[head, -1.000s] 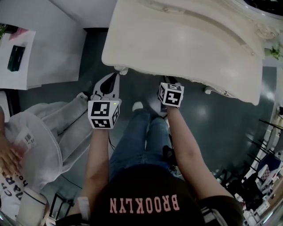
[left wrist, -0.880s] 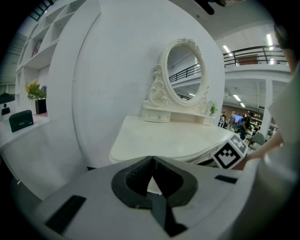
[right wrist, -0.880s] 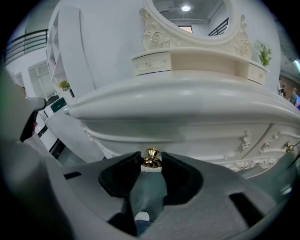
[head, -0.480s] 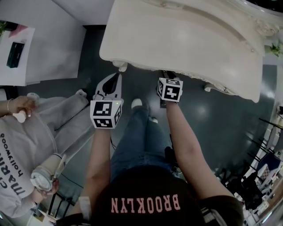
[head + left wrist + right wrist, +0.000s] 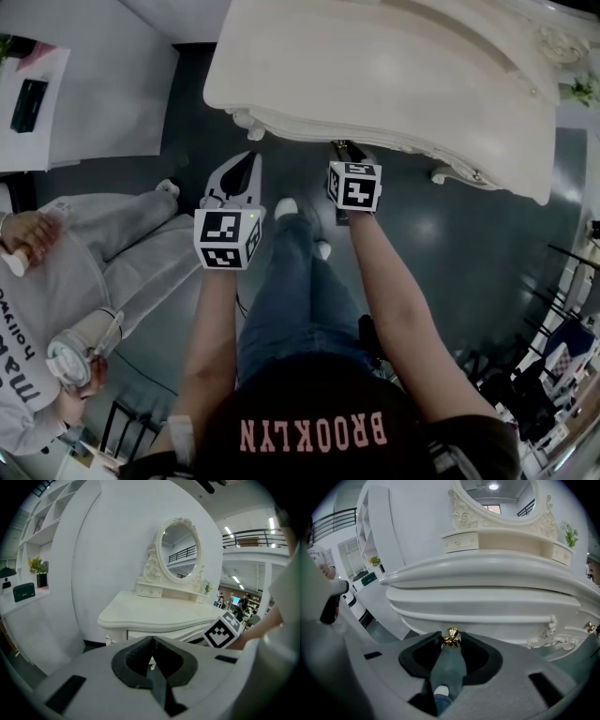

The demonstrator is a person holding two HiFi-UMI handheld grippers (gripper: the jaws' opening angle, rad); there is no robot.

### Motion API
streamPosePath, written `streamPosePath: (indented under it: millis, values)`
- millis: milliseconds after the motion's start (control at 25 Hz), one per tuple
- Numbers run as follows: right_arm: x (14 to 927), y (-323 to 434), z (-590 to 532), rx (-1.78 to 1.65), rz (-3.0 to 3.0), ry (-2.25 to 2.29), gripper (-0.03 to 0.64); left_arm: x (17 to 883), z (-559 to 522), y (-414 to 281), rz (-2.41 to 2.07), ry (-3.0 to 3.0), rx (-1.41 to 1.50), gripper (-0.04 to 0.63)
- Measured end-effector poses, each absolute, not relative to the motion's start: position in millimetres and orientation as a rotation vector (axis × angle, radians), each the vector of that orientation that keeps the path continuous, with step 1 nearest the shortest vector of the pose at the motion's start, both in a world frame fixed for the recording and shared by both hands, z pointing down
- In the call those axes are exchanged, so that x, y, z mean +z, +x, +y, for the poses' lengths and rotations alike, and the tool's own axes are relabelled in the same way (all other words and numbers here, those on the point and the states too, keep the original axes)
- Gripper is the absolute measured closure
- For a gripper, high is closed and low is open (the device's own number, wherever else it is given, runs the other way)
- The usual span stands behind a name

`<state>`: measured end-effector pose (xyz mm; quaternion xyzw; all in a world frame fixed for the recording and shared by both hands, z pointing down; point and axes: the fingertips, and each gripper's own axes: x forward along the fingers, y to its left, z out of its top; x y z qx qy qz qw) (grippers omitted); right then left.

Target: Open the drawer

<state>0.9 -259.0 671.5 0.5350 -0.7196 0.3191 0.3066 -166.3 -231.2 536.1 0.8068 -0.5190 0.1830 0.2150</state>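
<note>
Knob [image 5: 451, 639] first: it is small and gold, and it sits on the front of the drawer [image 5: 497, 607], just under the thick top of the white dressing table [image 5: 394, 84]; the drawer looks shut, flat with the table front, with no gap that we can see.

We hold the right gripper [image 5: 343, 150] up under the table edge; its two jaws stand one on each side of the knob and press on it. We think that is so we can pull, because the drawer front shows nothing else to grab. The gripper tips down and in, so its jaws reach below the top that sticks out; in the head view that top hides part of them.

Our left gripper [image 5: 247, 164] hangs over the dark floor [image 5: 441, 244], near the table's corner leg [image 5: 246, 124] but not touching it; its jaws are closed tip to tip with nothing between them. We think it waits out of the way, since one knob needs only one hand.

The oval mirror [image 5: 180, 550] stands at the back of the table, well apart from the work.

What the job needs next, we think, is a straight pull toward us; if the jaws hold only the end of the knob, they could slip off.
</note>
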Motion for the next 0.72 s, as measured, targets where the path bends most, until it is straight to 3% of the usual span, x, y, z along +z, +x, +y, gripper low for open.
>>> streamPosePath:
  millis: [720]
  values:
    - [673.0, -9.0, -192.8, 0.88, -1.901, 1.356, 0.499, 525.2, -193.2, -164.9, -1.466, 2.23, 0.484, 0.597]
